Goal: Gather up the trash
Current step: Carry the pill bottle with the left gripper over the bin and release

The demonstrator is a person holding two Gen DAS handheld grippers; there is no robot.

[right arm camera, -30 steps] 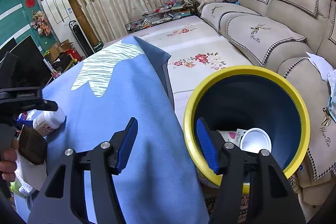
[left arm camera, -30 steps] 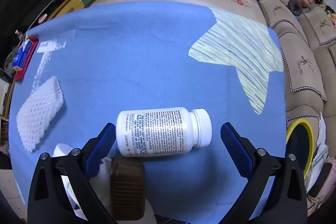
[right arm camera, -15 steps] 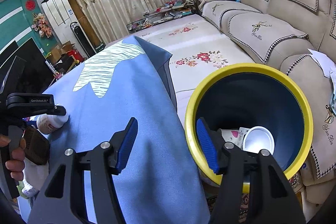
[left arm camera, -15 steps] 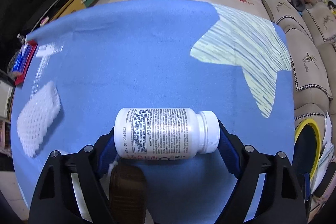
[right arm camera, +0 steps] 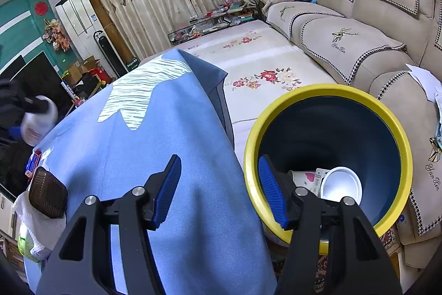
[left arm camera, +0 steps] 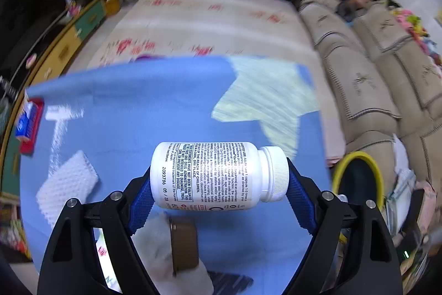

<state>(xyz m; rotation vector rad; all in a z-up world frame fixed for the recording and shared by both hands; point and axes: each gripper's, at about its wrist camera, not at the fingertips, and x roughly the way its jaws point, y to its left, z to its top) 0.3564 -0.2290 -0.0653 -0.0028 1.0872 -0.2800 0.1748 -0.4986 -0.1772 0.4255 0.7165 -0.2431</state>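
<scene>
My left gripper (left arm camera: 218,176) is shut on a white pill bottle (left arm camera: 210,173). The bottle lies crosswise between the blue pads, base against the left pad and cap against the right, raised above the blue tablecloth (left arm camera: 138,107). In the right wrist view the same bottle (right arm camera: 38,120) shows as a blur at far left. My right gripper (right arm camera: 218,165) stands open and holds nothing, over the table's right edge beside the yellow-rimmed bin (right arm camera: 317,90). A white cup (right arm camera: 341,184) and a carton lie in the bin. That bin (left arm camera: 356,156) stands on the floor at the table's right.
A white foam net (left arm camera: 66,184) lies at the table's left. A brown square lid (left arm camera: 183,245) sits on a white tissue near the front edge. At the far left edge lies a red-and-blue pack (left arm camera: 29,123). A beige sofa (right arm camera: 359,40) runs along the right.
My left gripper closed on the pill bottle and lifted it off the cloth; the view now looks further out over the room. The right gripper has stayed put.
</scene>
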